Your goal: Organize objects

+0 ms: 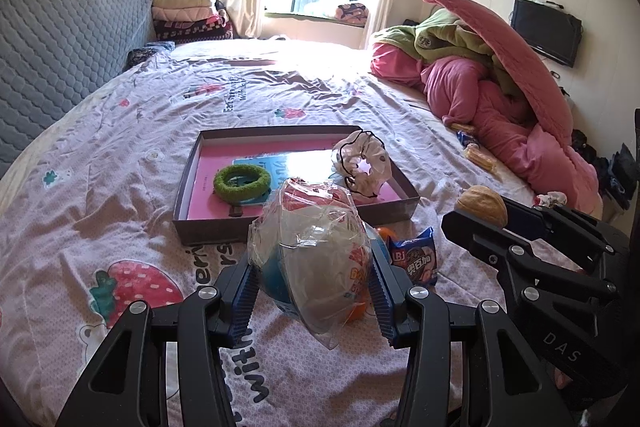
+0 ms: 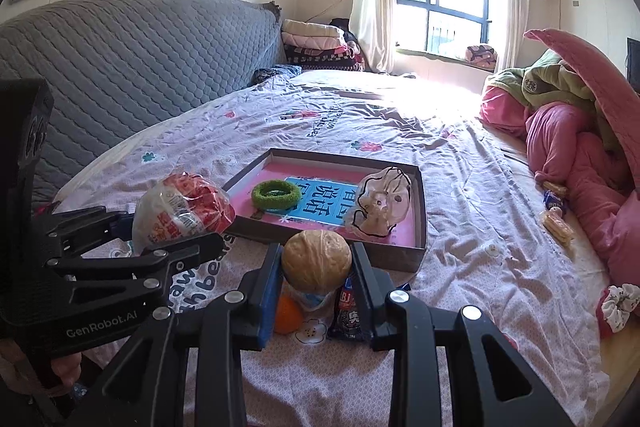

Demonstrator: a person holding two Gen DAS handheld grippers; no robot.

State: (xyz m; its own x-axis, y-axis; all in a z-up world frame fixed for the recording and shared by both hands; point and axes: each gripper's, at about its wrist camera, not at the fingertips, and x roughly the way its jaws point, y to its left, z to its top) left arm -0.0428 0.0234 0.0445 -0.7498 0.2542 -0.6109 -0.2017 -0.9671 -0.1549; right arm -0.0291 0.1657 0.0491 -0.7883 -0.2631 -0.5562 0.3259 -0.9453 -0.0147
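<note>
On the left, the left gripper (image 1: 314, 279) has its jaws clamped on a plastic-wrapped toy egg (image 1: 310, 247), held clear of the bed (image 1: 120, 195). Beyond it on the bed lies the shallow box (image 1: 208, 227) with a pink floor, holding a green hair ring (image 1: 241, 183) at its left and a pale scrunchie (image 1: 362, 163) at its right corner. Just right of the egg, a small snack packet (image 1: 414, 259) and an orange ball (image 2: 287, 315) lie on the sheet before the box. Farther right, the right gripper (image 2: 316, 267) has its jaws clamped on a walnut (image 2: 316, 259), raised above the sheet near the box's front wall.
</note>
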